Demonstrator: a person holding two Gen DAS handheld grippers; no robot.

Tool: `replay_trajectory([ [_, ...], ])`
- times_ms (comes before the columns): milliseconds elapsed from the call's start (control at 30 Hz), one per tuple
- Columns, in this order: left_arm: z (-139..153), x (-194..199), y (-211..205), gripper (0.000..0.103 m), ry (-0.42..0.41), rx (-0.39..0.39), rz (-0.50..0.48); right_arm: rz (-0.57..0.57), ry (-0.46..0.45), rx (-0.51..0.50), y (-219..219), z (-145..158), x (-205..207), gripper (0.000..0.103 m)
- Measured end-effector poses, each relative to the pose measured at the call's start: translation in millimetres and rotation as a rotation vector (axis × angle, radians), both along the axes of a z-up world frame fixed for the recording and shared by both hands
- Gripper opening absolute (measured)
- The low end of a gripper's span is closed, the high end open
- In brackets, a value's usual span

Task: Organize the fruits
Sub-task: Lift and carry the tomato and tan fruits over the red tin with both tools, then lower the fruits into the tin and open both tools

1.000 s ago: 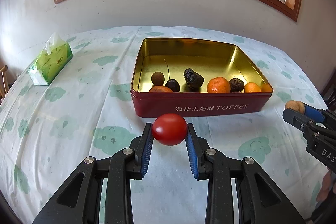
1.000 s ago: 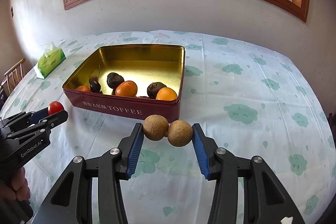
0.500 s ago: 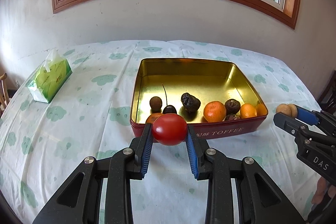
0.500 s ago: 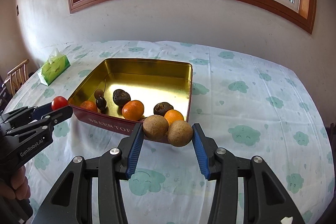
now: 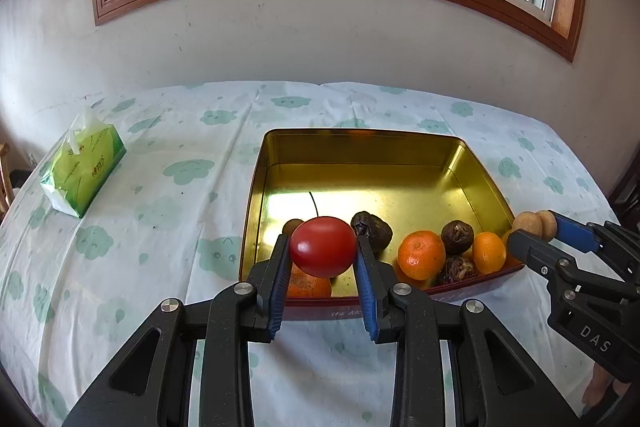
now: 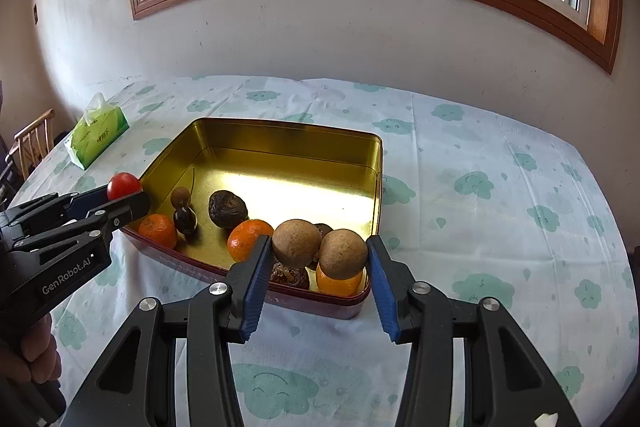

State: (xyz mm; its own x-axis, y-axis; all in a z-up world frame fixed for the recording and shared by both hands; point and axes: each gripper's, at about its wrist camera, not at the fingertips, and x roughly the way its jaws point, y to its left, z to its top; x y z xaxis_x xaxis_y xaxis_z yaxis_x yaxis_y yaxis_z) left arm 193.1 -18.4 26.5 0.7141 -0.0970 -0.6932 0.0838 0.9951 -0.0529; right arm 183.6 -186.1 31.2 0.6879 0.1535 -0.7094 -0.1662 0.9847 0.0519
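- Left gripper (image 5: 323,251), black with blue ribbed pads, pinching a glossy round red tomato (image 5: 323,247) between its two pads; tomato dead centre in the jaws, raised off the cloth, over the near-left corner of the tin
- Right gripper (image 6: 318,251), same black-and-blue build, clamped on a pair of round tan-brown longan-like fruits (image 6: 320,247) set side by side, one against each pad and touching each other; pair raised over the near-right corner of the tin
- Rectangular metal tin, dark red outside and gold inside (image 5: 360,147), resting on the table at 12 o'clock from both claws, far half of its floor bare
- Inside the tin along the near wall, seen from the left wrist: small orange mandarin (image 5: 421,255) at 3 o'clock of the tomato, wrinkled dark brown fruit (image 5: 374,229) just behind the right pad, dark cherry with a thin stem (image 6: 185,219) clearer in the right wrist view
- More orange and dark fruits at the near-right corner, partly hidden behind the longan pair
- Green tissue box (image 5: 82,171) at 10 o'clock from the left claw, well apart from the tin
- White tablecloth printed with pale green clouds (image 5: 160,227) under everything
- Bare fingers (image 6: 36,359) wrapped round the left gripper's handle at 8 o'clock in the right wrist view
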Motion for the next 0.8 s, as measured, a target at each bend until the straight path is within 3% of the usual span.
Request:
replay_trajectory([
  [800,-31,39,0,0.032,0.073,0.031,0.004,0.012,0.074,-0.01,9,-33,42,0.044],
])
